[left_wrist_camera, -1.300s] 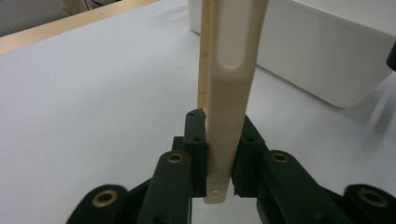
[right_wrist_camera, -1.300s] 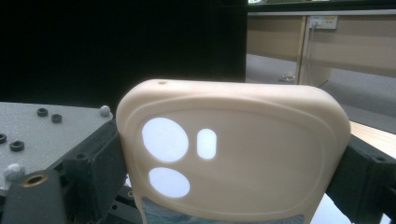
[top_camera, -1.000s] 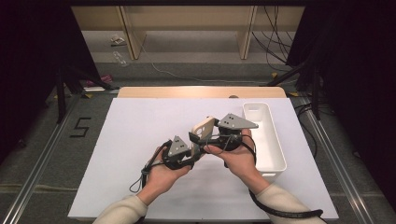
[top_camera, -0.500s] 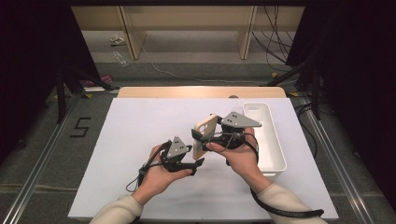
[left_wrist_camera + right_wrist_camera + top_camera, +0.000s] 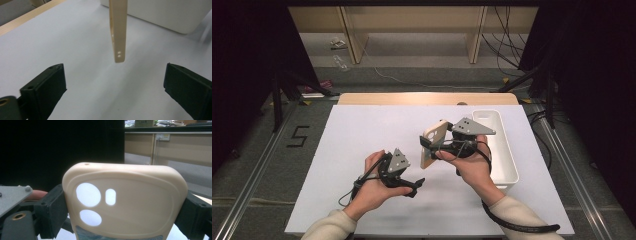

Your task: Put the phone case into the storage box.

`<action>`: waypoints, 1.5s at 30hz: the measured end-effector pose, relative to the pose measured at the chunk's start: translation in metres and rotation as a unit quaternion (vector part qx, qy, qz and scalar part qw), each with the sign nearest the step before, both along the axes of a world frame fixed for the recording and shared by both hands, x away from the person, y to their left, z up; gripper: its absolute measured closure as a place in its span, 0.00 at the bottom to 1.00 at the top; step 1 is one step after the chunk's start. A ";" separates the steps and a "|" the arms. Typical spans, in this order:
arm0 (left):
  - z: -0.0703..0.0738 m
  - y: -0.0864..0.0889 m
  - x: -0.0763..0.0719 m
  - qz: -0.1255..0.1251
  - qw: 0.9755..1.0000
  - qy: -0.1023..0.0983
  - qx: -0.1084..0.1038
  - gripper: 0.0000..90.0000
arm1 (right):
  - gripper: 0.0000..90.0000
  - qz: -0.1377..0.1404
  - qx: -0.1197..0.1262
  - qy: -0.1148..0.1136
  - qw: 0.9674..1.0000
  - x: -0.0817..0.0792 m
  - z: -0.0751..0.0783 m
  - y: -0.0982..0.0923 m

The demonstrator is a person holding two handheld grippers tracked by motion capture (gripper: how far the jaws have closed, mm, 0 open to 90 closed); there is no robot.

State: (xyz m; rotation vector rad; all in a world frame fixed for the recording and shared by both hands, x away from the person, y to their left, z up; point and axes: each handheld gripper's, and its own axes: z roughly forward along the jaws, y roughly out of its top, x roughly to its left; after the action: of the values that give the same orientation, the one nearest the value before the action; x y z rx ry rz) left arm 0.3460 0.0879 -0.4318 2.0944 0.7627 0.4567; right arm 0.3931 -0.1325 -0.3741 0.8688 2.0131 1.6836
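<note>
Left gripper (image 5: 412, 186) jaws just opened wide; right gripper (image 5: 431, 145) clamped, raised.

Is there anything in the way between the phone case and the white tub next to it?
Nothing visible is. The right tongs hold the cream phone case up in the air, and the white tub sits just beside that hand. The left tongs, just opened, have nothing between them and are on the other side.

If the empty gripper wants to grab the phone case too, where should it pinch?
The left hand-held gripper, open, could pinch the phone case at its free lower end, coming from below. The right hand-held gripper clamps the camera-hole end.
</note>
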 end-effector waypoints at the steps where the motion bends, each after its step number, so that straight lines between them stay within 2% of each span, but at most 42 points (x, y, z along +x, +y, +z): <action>1: 0.000 0.002 0.000 0.003 1.000 0.000 0.000 0.02 | 0.14 0.000 0.000 0.000 1.000 0.000 0.000 0.000; 6: -0.001 0.013 -0.003 0.006 1.000 0.001 0.007 0.00 | 0.14 -0.005 0.000 -0.001 1.000 0.001 0.001 -0.002; 11: 0.000 0.022 -0.004 0.009 1.000 -0.001 0.004 0.00 | 0.14 -0.007 0.001 0.000 1.000 0.001 0.003 -0.004; 13: 0.000 0.024 -0.005 0.004 1.000 -0.002 0.005 0.00 | 0.14 -0.010 0.001 -0.002 1.000 0.002 0.003 -0.005; 17: 0.000 0.027 -0.007 -0.003 1.000 -0.006 0.006 0.00 | 0.14 -0.014 0.004 -0.004 1.000 0.003 0.006 -0.008; 24: 0.000 0.034 -0.009 -0.001 1.000 -0.007 0.005 0.00 | 0.14 -0.021 0.007 -0.007 1.000 0.004 0.010 -0.013; 45: -0.003 0.052 -0.018 0.015 1.000 0.000 0.003 0.00 | 0.14 -0.053 0.018 -0.017 0.998 0.011 0.022 -0.033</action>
State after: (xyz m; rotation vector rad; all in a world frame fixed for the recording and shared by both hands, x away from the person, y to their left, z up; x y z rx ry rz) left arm 0.3276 0.1396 -0.4351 2.0905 0.7945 0.4761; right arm 0.4040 -0.1660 -0.3517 0.9352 1.8856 1.6704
